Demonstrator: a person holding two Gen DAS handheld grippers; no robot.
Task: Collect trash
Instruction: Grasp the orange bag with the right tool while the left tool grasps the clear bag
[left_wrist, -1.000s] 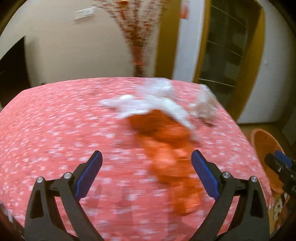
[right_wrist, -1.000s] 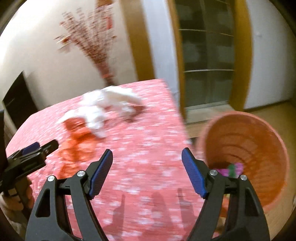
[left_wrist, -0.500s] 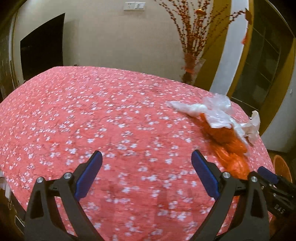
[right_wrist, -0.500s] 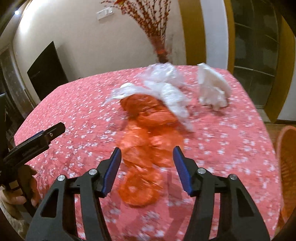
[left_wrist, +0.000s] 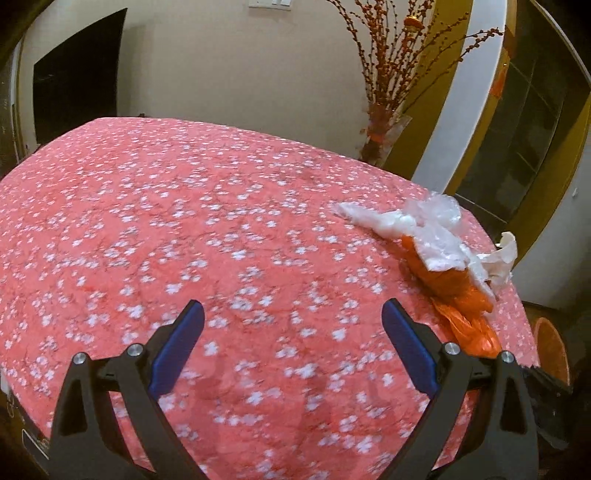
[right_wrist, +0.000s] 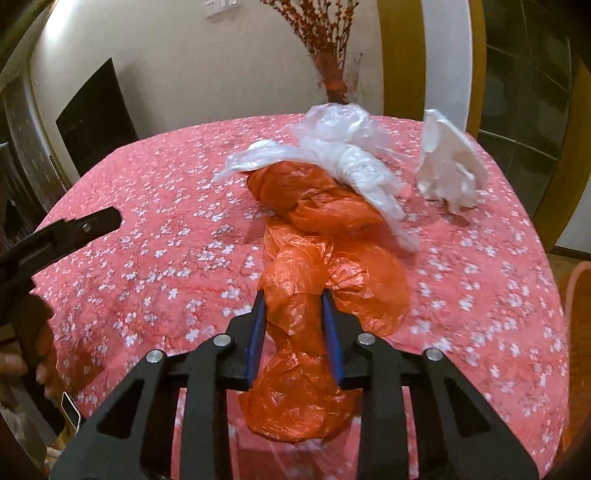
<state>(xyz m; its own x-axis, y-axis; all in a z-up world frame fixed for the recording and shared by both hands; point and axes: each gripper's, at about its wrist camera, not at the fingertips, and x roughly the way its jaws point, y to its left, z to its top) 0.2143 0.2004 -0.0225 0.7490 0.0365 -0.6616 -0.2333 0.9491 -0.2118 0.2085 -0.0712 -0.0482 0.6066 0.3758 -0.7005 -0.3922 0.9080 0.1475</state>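
Two tongs tilt down over the counter: right tongs closing on one orange bag, left tongs wide open, empty; two white bags behind.

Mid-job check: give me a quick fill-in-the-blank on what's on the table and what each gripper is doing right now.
1. The right gripper has been closing its fingers on the ____ plastic bag.
2. The left gripper is ____, with only tablecloth between its fingers.
3. The white plastic bag lies partly ____ the bag being gripped.
4. The crumpled tissue sits ____ from the bags.

Missing words: orange; open; on top of; apart
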